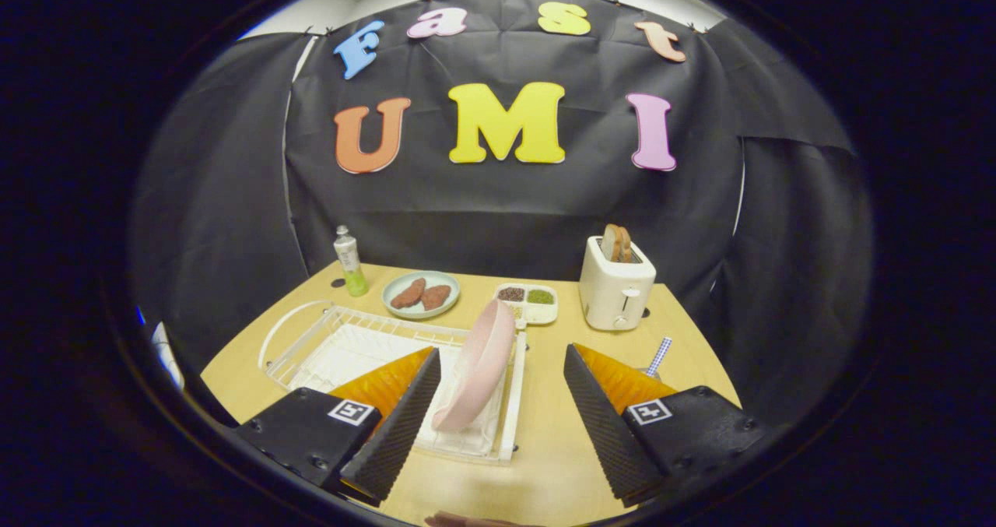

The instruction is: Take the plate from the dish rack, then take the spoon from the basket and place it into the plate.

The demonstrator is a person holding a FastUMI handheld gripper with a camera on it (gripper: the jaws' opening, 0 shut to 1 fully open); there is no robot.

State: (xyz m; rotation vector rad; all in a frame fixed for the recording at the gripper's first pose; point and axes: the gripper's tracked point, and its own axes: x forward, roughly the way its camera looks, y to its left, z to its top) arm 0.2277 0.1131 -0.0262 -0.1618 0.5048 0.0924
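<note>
Pink plate (pixel 478 367) stands on edge in the white dish rack (pixel 311 340), just ahead between my gripper (pixel 502 410) fingers — spread wide, holding nothing. I judge nothing done yet — plate first, then the spoon (pixel 657 356) beyond the right finger.

Ribbed, matt-looking pads on the gripper (pixel 498 402), fingers spread wide apart, holding nothing. Between them, a smooth pink plate (pixel 478 367) with a soft sheen, standing in a white wire dish rack (pixel 311 336). Underneath, pale wood-look table (pixel 552 433), smooth and matt. Beyond the fingers, a glossy cream plastic toaster (pixel 615 289) and a clear plastic bottle (pixel 350 262).
</note>
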